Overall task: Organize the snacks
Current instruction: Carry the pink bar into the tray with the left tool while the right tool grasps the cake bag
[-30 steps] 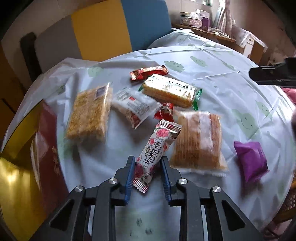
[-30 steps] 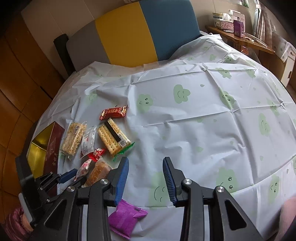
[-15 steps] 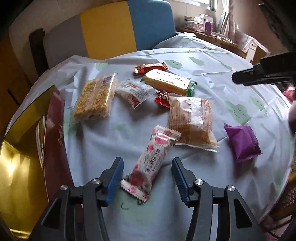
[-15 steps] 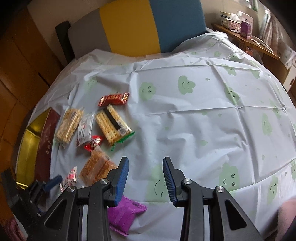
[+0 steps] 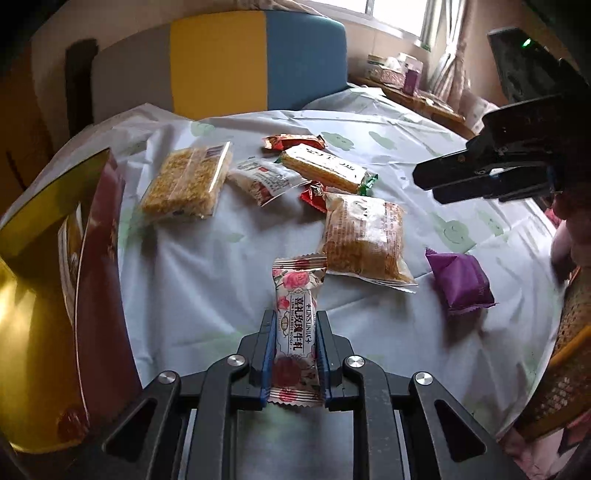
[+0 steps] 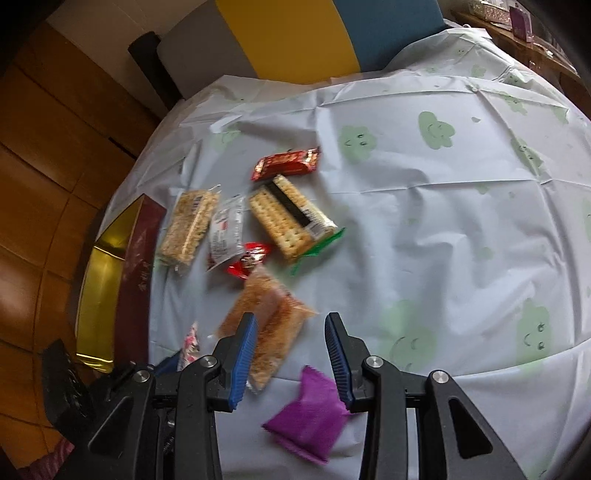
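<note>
Since half a second back, left gripper (image 5: pixel 294 354) went from spread to clamped on the nougat (image 5: pixel 297 325), held upright off the surface (image 5: pixel 192 266). Right gripper (image 6: pixel 290 354) hangs with fingers apart above the purple pack (image 6: pixel 308 417).

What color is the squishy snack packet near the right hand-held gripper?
Purple. The purple packet shows best in the right wrist view, lying below the open right hand-held gripper.

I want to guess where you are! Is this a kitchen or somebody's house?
Probably a room in someone's home. A table under a smiley-cloud tablecloth holds snacks, a colour-block chair stands behind it, and a curtained window lights a cluttered side shelf.
</note>
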Motion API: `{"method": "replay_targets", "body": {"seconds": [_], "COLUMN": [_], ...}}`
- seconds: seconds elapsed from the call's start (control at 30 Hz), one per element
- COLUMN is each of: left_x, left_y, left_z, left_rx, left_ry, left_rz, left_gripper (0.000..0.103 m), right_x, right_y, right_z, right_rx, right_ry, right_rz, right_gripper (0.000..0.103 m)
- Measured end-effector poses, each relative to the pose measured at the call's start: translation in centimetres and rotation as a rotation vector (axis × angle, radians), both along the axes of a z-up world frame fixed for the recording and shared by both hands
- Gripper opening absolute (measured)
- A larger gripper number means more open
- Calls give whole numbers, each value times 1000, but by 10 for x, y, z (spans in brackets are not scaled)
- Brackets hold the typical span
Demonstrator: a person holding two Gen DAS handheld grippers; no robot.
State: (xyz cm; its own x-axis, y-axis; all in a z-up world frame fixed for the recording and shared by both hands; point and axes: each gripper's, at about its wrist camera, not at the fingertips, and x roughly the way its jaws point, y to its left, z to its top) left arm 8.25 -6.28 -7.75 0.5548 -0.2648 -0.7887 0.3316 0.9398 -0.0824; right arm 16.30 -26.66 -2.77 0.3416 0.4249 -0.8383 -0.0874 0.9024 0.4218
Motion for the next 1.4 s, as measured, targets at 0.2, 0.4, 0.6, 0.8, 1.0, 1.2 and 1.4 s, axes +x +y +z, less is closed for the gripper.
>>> {"method": "replay_targets", "body": {"seconds": [0.2,0.4,0.6,0.8,1.0,1.2,1.4], "left_x": [-7,-13,-18,-18,-20,-22,-20], "left_y": [7,11,13,15,12,9,9], "left_z": [-1,-3,-5,-5,-4,-4,-2], "left_rx": [-45,-70,-79,-94,-82,-61,-56], "left_ry": [-8,-16,-29,-28,-34,-46,-45], "left_rz": [31,44,57,61,59,55,55], "left_gripper": [20,20,20,20,20,20,19], "right_x": [7,16,24,24,28,39,45], "right_y": [19,48,80,91,43,-5,-30], "right_z": [-13,-27,-37,-38,-18,-27,-47], "right_rx": [82,36,-146,-259,-322,-437,-348], "right_ry": [80,116,119,118,74,76,128], "right_rz": [-48,-103,-105,-27,-46,-112,-173], "right_gripper": [61,74,79,61,61,61,62]}}
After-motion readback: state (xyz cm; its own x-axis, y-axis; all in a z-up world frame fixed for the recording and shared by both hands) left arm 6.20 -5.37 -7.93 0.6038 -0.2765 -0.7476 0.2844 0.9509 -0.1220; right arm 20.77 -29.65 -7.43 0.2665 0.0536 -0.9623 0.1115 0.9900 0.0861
